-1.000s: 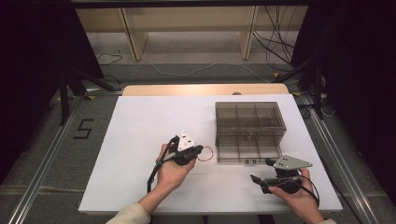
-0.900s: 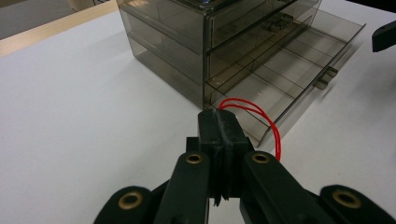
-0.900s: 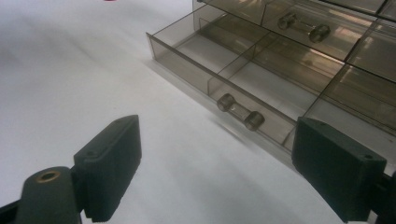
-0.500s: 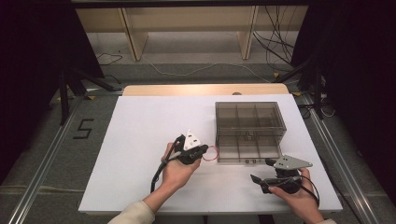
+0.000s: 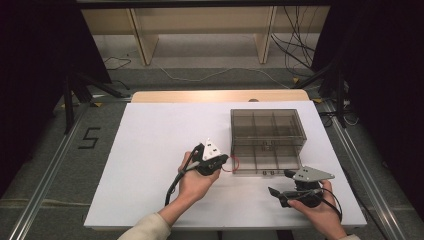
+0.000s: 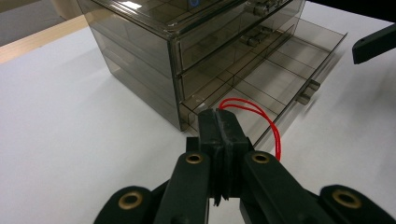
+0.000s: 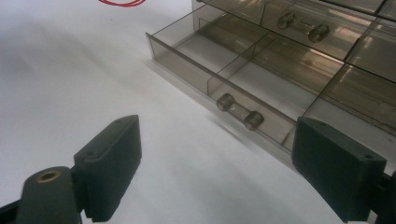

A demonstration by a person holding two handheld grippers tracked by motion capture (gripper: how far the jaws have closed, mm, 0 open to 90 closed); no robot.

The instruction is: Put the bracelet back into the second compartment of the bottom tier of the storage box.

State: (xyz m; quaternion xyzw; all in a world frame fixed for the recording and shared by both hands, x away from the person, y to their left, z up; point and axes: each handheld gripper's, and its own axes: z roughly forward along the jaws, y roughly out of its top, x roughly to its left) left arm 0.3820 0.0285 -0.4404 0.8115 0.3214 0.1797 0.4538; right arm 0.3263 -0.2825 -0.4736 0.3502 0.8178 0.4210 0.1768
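Observation:
A smoky see-through drawer cabinet [image 5: 267, 127] stands on the white table, its bottom drawer [image 5: 265, 166] pulled out toward me. My left gripper [image 5: 227, 162] is shut on a thin red loop of cord [image 5: 235, 164] right at the drawer's left corner. In the left gripper view the jaws [image 6: 219, 119] are pressed together and the red loop [image 6: 266, 119] arcs out over the open drawer [image 6: 280, 79]. My right gripper [image 5: 279, 182] rests open on the table in front of the drawer. In the right gripper view its jaws [image 7: 219, 140] stand wide before the drawer handle [image 7: 238, 112].
The white table top [image 5: 150, 150] has free room to the left of the cabinet. A wooden strip [image 5: 215, 96] runs along its far edge. Metal rails [image 5: 50, 170] flank the table, and cables lie on the floor behind.
My left gripper has edged a little to the right, bringing the red loop closer to the open drawer. The right gripper has stayed put.

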